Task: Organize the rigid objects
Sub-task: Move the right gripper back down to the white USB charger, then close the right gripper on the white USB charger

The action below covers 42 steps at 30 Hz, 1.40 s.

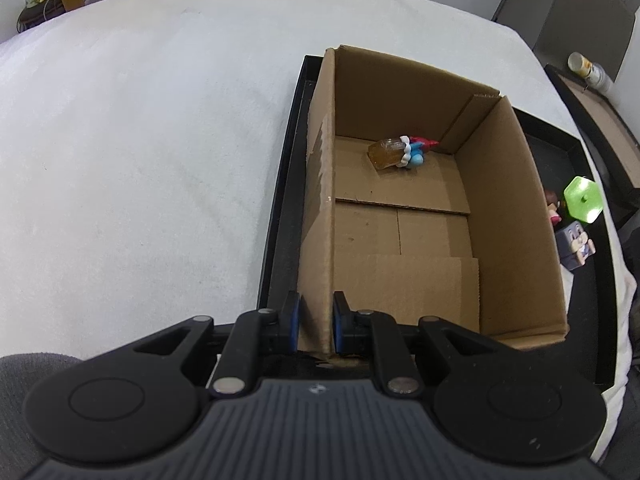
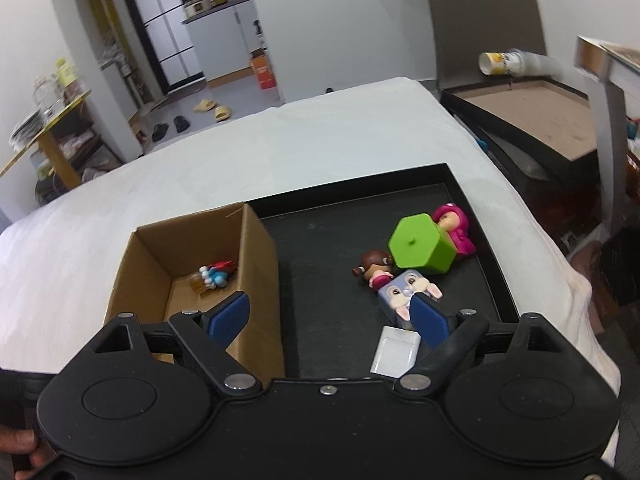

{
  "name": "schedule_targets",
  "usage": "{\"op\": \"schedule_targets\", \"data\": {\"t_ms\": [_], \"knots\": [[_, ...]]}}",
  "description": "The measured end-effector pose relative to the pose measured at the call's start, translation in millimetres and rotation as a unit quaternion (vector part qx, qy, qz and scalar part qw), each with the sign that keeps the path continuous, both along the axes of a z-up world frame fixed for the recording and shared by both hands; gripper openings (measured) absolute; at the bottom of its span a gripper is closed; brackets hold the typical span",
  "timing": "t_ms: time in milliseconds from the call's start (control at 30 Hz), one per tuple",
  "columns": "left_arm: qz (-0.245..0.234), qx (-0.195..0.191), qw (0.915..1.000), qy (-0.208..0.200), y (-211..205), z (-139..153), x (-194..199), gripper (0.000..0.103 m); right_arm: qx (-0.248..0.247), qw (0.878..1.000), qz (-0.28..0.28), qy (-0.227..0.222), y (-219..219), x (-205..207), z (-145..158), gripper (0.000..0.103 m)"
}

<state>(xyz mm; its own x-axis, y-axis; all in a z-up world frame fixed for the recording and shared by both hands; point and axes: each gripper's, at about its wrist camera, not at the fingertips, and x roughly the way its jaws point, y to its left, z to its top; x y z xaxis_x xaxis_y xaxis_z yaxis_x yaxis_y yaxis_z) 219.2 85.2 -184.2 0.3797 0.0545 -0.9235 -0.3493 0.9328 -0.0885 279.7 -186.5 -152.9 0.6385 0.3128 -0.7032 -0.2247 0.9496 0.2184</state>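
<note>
Two grippers: left gripper (image 1: 316, 322) clamps cardboard box (image 1: 496, 216) wall; right gripper (image 2: 328, 316) agape.

There is one cardboard box (image 2: 256, 248). It sits on one black tray (image 2: 328, 280). Inside the box lies one small toy (image 2: 214, 274), blue, red and white, at the far end. On the tray beside the box there are five things: one green six-sided block (image 2: 420, 246), one pink doll (image 2: 454, 226), one brown-haired doll (image 2: 376, 266), one bunny-face cube (image 2: 404, 290) and one flat white piece (image 2: 394, 350). That makes six small things in all, one in the box and five outside it.
</note>
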Motion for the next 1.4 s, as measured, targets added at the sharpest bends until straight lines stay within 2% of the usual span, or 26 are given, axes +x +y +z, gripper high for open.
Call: {"op": "schedule_targets", "data": {"t_ms": [200, 400, 567, 600, 700, 867, 1033, 1167, 1200, 1267, 1400], "knots": [[0.013, -0.003, 0.9998, 0.012, -1, -8, 5, 0.014, 0.001, 0.999, -0.040, -0.006, -10, -1, -16, 0.087], [-0.004, 0.025, 0.9994, 0.025, -10, -12, 11, 0.012, 0.023, 0.997, -0.073, -0.001, -19, 1, -41, 0.085], [-0.014, 0.028, 0.9990, 0.033, -10, -13, 14, 0.010, 0.029, 0.996, -0.083, 0.012, -22, 1, -63, 0.075], [-0.015, 0.030, 0.9988, 0.035, -10, -13, 14, 0.010, 0.025, 0.996, -0.083, 0.016, -21, 2, -68, 0.070], [-0.015, 0.034, 0.9985, 0.039, -11, -13, 17, 0.010, 0.022, 0.995, -0.088, 0.032, -20, 3, -86, 0.066], [-0.014, 0.047, 0.9980, 0.040, -16, -12, 19, 0.010, 0.000, 0.994, -0.098, 0.039, -15, 2, -105, 0.065], [-0.015, 0.053, 0.9975, 0.044, -16, -11, 18, 0.010, -0.015, 0.994, -0.103, 0.045, -8, 7, -116, 0.058], [-0.012, 0.049, 0.9977, 0.046, -14, -13, 19, 0.009, -0.047, 0.993, -0.103, 0.030, 1, 9, -122, 0.058], [-0.013, 0.049, 0.9977, 0.046, -13, -13, 19, 0.010, -0.061, 0.993, -0.101, 0.027, 4, 10, -123, 0.056], [-0.015, 0.050, 0.9976, 0.047, -14, -13, 20, 0.009, -0.082, 0.992, -0.097, 0.017, 9, 10, -123, 0.039], [-0.020, 0.055, 0.9972, 0.047, -16, -13, 20, 0.009, -0.075, 0.991, -0.106, 0.023, 3, 11, -116, 0.036]]}}
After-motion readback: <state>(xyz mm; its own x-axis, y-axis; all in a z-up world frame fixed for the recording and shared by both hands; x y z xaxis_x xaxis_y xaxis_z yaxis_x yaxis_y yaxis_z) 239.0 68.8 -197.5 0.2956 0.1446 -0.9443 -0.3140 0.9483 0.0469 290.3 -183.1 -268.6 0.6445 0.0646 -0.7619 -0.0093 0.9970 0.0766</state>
